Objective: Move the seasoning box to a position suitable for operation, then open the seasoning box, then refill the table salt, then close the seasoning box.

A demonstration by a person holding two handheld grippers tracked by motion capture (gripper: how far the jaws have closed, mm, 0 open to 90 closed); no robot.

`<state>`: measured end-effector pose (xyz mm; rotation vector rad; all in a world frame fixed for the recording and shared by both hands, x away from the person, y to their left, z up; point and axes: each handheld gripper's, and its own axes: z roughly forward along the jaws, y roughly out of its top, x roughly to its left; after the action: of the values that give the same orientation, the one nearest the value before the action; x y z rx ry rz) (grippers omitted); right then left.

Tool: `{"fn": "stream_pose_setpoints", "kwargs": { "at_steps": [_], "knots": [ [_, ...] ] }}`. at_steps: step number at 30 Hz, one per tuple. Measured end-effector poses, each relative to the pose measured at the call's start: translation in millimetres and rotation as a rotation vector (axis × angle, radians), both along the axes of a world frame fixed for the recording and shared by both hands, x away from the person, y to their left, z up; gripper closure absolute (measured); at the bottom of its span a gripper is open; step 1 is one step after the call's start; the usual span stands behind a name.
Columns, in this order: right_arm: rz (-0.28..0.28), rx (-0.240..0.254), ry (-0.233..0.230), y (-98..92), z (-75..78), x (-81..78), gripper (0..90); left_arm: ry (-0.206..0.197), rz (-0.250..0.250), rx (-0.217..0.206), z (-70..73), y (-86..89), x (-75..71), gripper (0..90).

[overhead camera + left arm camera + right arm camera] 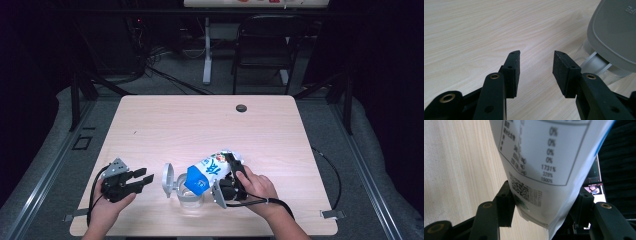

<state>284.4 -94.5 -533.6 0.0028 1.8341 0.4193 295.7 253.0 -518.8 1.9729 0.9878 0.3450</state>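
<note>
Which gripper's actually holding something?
The right gripper: its jaws clamp the blue-and-white bag, tipped over the clear container. The left gripper stands open, nothing between its jaws.

Black tongs [145, 178] with brass screws, grey plates.

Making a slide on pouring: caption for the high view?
Right gripper tips a blue-and-white pouch over a clear container; left gripper waits open.
</note>
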Motion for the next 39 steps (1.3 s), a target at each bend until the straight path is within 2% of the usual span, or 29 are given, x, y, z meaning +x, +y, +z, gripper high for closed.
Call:
{"fn": "stream_pose_setpoints", "kwargs": {
  "at_steps": [10,12,19,24,38,39],
  "knots": [
    [0.003,-0.028,-0.013,-0.7,-0.9,0.5,46.3,0.001,0.001,0.001,-0.4,0.3,0.4,57.9],
    [-0.008,-0.060,-0.020,-0.6,-0.1,-0.8,46.3,0.001,0.003,0.004,-0.3,0.5,0.1,57.9],
    [0.015,-0.048,-0.022,0.1,-1.6,-0.2,46.3,0.001,0.002,-0.001,-0.2,0.4,0.4,57.9],
    [0.009,-0.078,-0.037,0.9,-0.8,-0.5,46.4,-0.001,0.008,-0.005,-0.2,0.5,-0.4,57.9],
    [0.026,-0.096,-0.055,3.7,-1.6,-0.8,46.6,-0.001,0.008,-0.006,0.1,1.2,0.1,57.9],
    [0.028,-0.110,-0.058,4.0,-0.9,-1.1,46.6,-0.002,0.007,-0.005,0.1,1.1,0.2,57.9]
  ]
}}
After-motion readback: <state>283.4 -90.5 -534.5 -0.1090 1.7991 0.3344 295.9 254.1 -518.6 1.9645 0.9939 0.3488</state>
